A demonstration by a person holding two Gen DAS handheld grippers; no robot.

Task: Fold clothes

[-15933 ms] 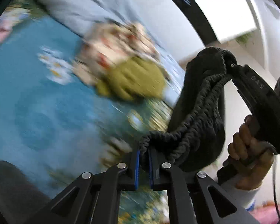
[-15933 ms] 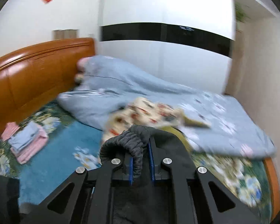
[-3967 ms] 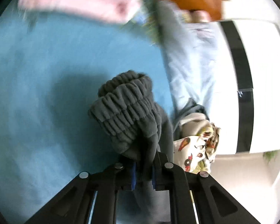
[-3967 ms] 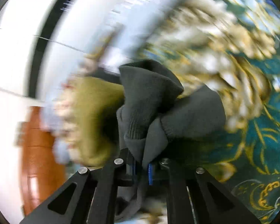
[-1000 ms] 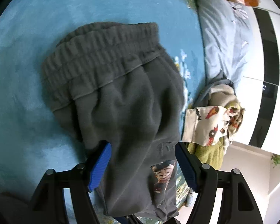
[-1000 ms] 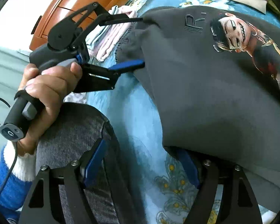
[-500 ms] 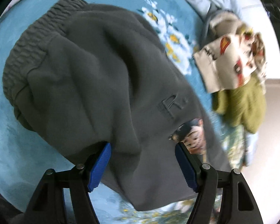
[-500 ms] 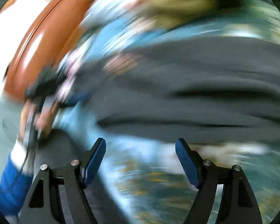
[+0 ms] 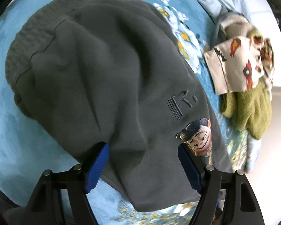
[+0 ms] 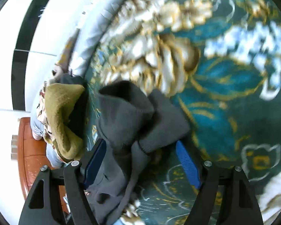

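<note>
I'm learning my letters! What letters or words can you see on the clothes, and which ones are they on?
"R" with stripes beside it: stitched on the grey sweatpants, above the cartoon face.
Marks after the "R": too small to read.
Dark marks on the patterned cloth: too blurred to tell if they are letters.
Nothing readable in the right wrist view.

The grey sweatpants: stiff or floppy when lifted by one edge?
Likely floppy: the grey sweatpants lie in soft creases and their cuffs slump in a heap. The thick fleece probably grips the open left tool rather than slipping.
</note>
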